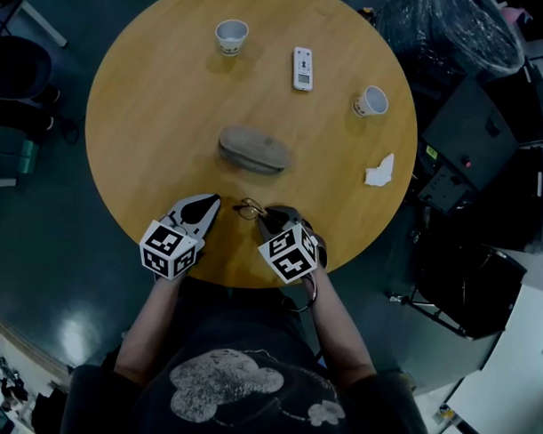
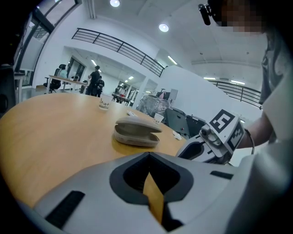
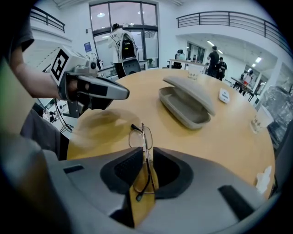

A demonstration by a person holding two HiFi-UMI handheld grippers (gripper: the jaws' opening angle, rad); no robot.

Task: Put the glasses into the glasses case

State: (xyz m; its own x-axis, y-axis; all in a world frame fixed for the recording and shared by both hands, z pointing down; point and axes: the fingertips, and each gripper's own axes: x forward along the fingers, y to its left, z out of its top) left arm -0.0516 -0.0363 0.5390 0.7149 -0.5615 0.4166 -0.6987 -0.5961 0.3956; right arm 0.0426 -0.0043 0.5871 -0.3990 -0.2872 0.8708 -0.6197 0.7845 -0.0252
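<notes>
Over round wooden table, straddles upright glasses with parted right gripper, holds left gripper pressed together, empty; open glasses case unfilled, placement all to do.

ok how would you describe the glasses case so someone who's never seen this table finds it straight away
Start from the round wooden table; the case lies near its middle. It is the one grey, oval clamshell, with its lid ajar, larger than the white cups, the remote and the tissue farther out.
</notes>
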